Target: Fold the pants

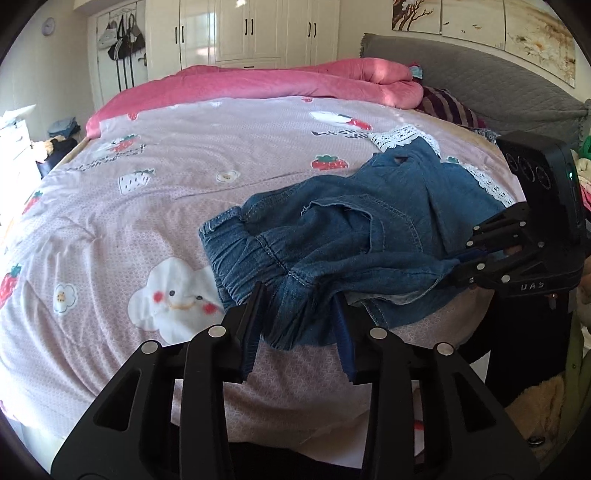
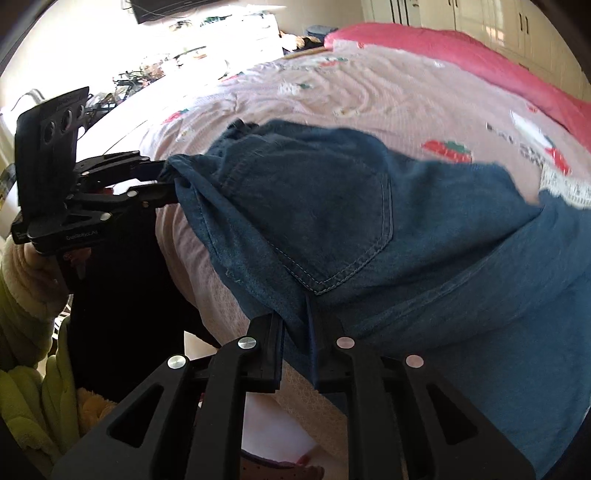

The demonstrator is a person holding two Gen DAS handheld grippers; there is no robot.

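Note:
Blue denim pants (image 1: 343, 240) with an elastic waistband and white lace hems lie bunched near the bed's near edge; they also fill the right wrist view (image 2: 369, 229). My left gripper (image 1: 301, 299) is shut on a bunch of the denim beside the waistband. It shows in the right wrist view (image 2: 171, 182) gripping the fabric's left end. My right gripper (image 2: 295, 325) is shut on the denim edge below the back pocket. It shows in the left wrist view (image 1: 456, 264) at the pants' right side.
The pants rest on a pink strawberry-print quilt (image 1: 166, 206) on the bed. A rolled pink blanket (image 1: 295, 81) lies at the far side, with a grey headboard (image 1: 480, 81) to the right. White wardrobes (image 1: 251, 29) stand behind.

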